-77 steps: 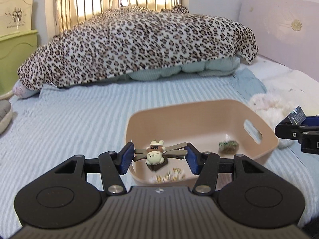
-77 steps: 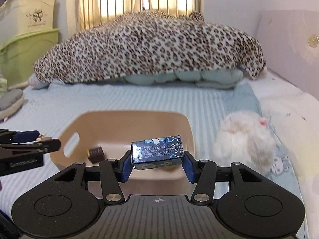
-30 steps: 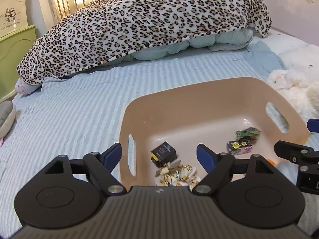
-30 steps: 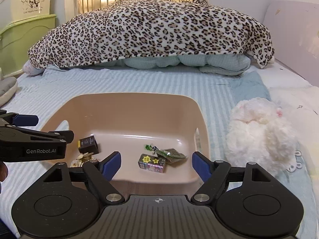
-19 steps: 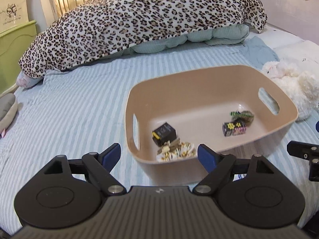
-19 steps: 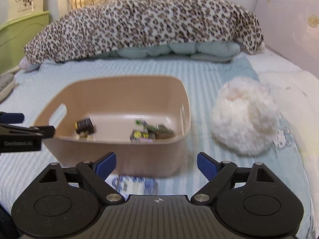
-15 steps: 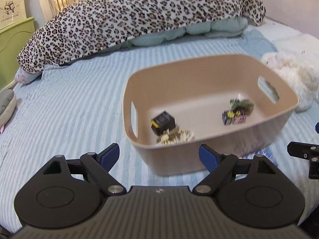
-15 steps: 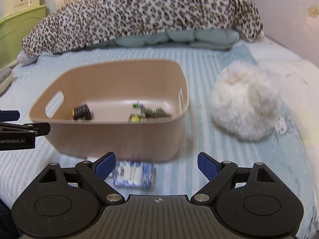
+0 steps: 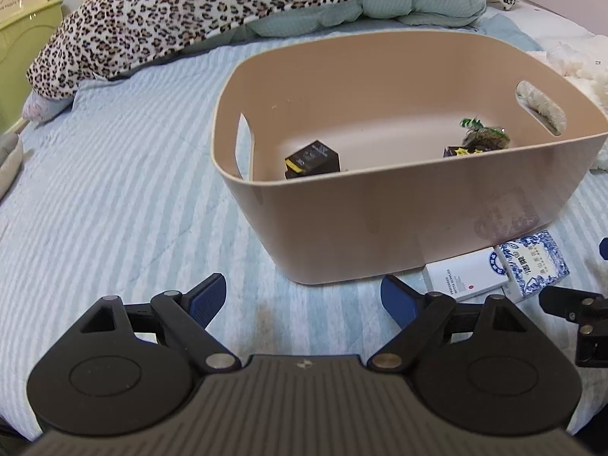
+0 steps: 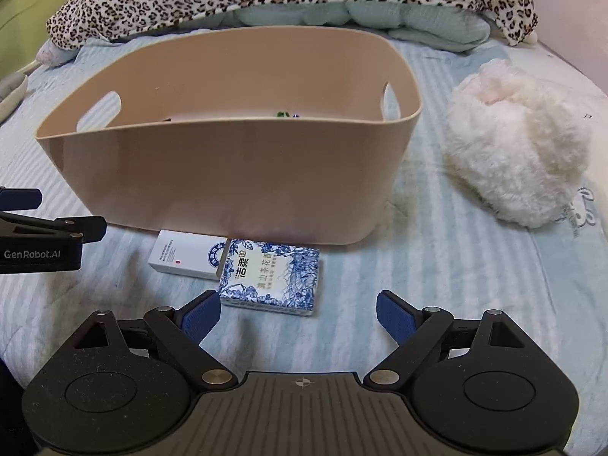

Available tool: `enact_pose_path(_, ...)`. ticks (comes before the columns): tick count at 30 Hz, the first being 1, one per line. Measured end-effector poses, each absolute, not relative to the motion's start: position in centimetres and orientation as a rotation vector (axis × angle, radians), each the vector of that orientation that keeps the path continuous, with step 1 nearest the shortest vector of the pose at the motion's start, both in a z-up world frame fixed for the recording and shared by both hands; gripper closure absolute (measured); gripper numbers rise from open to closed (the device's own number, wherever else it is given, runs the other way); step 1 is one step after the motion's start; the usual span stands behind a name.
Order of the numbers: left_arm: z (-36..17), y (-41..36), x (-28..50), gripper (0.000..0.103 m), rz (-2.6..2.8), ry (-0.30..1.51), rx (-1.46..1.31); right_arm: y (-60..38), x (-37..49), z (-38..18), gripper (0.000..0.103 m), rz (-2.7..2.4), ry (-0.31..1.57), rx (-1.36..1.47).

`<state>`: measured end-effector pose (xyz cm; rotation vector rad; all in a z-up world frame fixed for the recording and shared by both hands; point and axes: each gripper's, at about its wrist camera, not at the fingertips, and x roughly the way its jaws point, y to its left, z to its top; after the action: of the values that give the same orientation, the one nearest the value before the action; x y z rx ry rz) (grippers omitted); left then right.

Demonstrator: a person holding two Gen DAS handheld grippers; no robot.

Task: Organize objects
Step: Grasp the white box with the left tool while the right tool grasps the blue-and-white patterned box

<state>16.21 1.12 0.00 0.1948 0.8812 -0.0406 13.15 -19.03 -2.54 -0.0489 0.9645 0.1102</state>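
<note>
A tan plastic bin [image 9: 418, 224] [image 10: 235, 174] stands on the striped bed. Inside it lie a small black box [image 9: 312, 159] and a dark starred packet with a green wrapper [image 9: 479, 141]. In front of the bin lie a blue-and-white floral box [image 10: 270, 276] [image 9: 534, 268] and a white box [image 10: 186, 254] [image 9: 461, 279], touching each other. My left gripper [image 9: 304, 298] is open and empty, low over the bed in front of the bin. My right gripper [image 10: 298, 313] is open and empty, just short of the floral box.
A white plush toy [image 10: 520, 152] lies right of the bin. A leopard-print blanket [image 9: 235, 3] over a teal quilt fills the back of the bed. A green drawer unit [image 9: 22, 49] stands at the far left.
Both grippers let go of their items over the bin, then drew back and dropped low. The two boxes in front of the bin have come into view.
</note>
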Motion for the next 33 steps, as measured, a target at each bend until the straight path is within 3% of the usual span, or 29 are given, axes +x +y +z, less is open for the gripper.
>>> enact_pose_path(13, -1.7, 0.5, 17.4, 0.014, -0.069, 0.92, 0.131, -18.0, 15.6, -5.5, 0.013, 0.09, 1.046, -0.025)
enact_pose_path(24, -0.8, -3.2, 17.5, 0.013, -0.144, 0.941, 0.055, -20.9, 14.2, -4.2, 0.013, 0.056, 1.098, 0.037)
enact_pose_path(33, -1.5, -6.8, 17.4, 0.014, -0.162, 0.97, 0.078, -20.1, 14.0, -3.8, 0.012, 0.033, 1.085, -0.068)
